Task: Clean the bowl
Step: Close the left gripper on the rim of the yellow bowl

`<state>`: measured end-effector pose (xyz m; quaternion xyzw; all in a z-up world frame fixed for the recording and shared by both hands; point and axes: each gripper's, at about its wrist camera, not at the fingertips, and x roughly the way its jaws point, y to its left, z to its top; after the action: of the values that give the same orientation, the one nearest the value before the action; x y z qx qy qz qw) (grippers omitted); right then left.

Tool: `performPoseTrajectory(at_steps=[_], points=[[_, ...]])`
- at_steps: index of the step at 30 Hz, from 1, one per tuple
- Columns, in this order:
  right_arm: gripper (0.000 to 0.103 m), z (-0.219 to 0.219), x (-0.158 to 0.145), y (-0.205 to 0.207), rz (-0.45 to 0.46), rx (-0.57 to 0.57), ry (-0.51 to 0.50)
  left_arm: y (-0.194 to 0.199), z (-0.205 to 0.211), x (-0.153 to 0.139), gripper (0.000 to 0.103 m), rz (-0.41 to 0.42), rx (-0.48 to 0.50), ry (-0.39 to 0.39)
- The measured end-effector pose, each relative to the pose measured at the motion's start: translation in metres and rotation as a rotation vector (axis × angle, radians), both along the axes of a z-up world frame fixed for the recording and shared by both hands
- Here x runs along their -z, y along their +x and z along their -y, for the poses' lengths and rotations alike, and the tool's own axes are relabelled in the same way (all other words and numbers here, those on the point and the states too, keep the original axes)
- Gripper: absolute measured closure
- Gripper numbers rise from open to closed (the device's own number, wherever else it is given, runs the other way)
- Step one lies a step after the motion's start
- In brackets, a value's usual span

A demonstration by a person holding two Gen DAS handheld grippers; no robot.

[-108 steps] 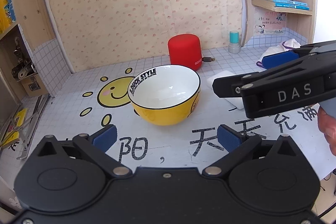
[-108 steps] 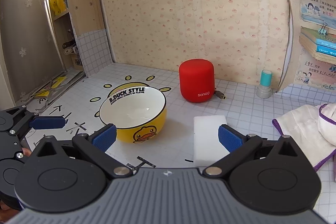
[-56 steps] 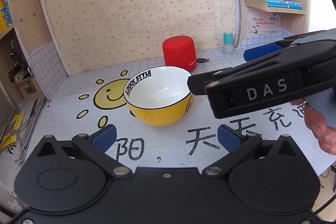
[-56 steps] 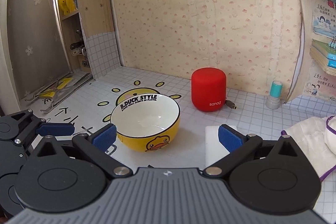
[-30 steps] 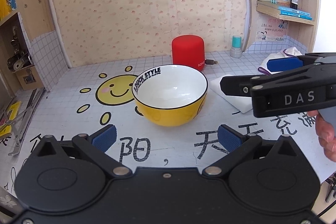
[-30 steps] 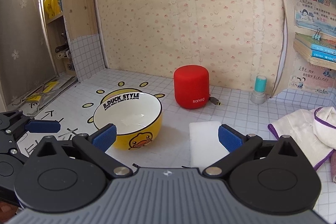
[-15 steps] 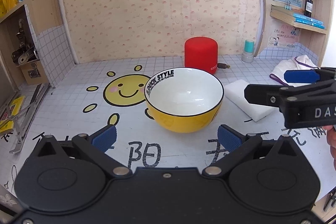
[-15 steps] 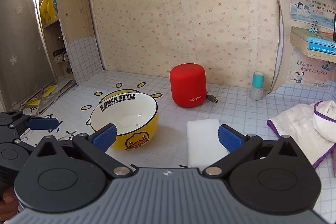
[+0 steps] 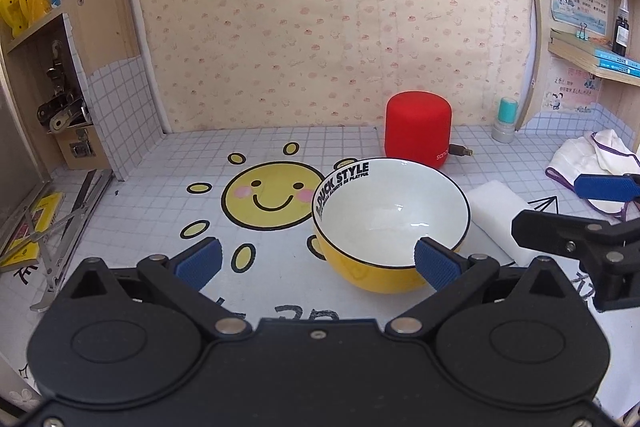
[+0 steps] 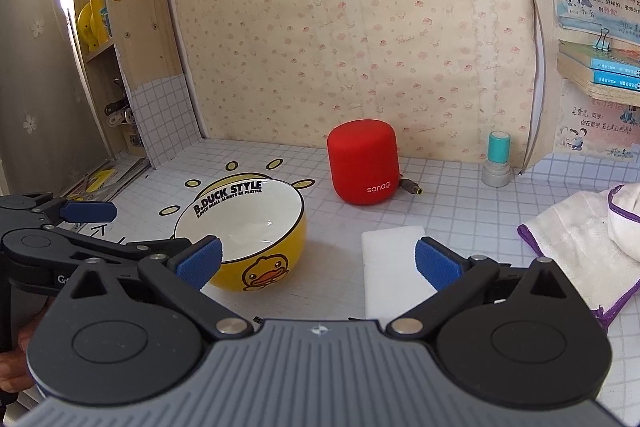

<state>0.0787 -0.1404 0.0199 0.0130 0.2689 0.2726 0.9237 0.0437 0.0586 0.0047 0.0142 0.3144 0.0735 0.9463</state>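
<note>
The yellow duck-print bowl (image 9: 390,223) stands upright on the tiled desk surface (image 9: 168,203), white interior facing up, partly over the sun drawing (image 9: 276,197); a white sponge block (image 10: 394,267) lies flat just beside it on its right; a red cylindrical speaker (image 10: 363,167) stands behind the bowl, apart from it. The left gripper (image 9: 316,263) hovers in front of the bowl, fingers spread wide, holding nothing; its right pad (image 9: 438,263) overlaps the bowl's near rim in the left wrist view, contact not determinable. The right gripper (image 10: 318,263) hangs above the sponge block and the bowl's right side, fingers likewise spread, holding nothing. A white cloth with purple edging (image 10: 580,227) lies at far right.
</note>
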Motion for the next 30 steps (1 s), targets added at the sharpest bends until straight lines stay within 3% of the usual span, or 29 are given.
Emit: performPoseTrajectory(at_steps=[6,9,23,29,30], points=[[0.002,-0.003,0.003,0.002,-0.006,-0.007,0.001,0.012,-0.008,0.003,0.0,-0.007,-0.027,0.009],[0.034,-0.003,0.004,0.006,-0.015,-0.003,0.005,0.019,-0.012,0.006,0.0,-0.018,-0.045,0.005],[0.029,-0.012,0.016,0.02,-0.032,0.022,-0.082,0.044,-0.021,0.018,0.001,-0.068,-0.051,-0.018],[0.025,-0.011,0.025,0.027,-0.05,0.056,-0.108,0.053,-0.025,0.029,0.014,-0.119,-0.031,-0.076],[0.025,-0.011,0.027,0.029,-0.053,0.068,-0.12,0.054,-0.024,0.03,0.026,-0.128,-0.023,-0.07]])
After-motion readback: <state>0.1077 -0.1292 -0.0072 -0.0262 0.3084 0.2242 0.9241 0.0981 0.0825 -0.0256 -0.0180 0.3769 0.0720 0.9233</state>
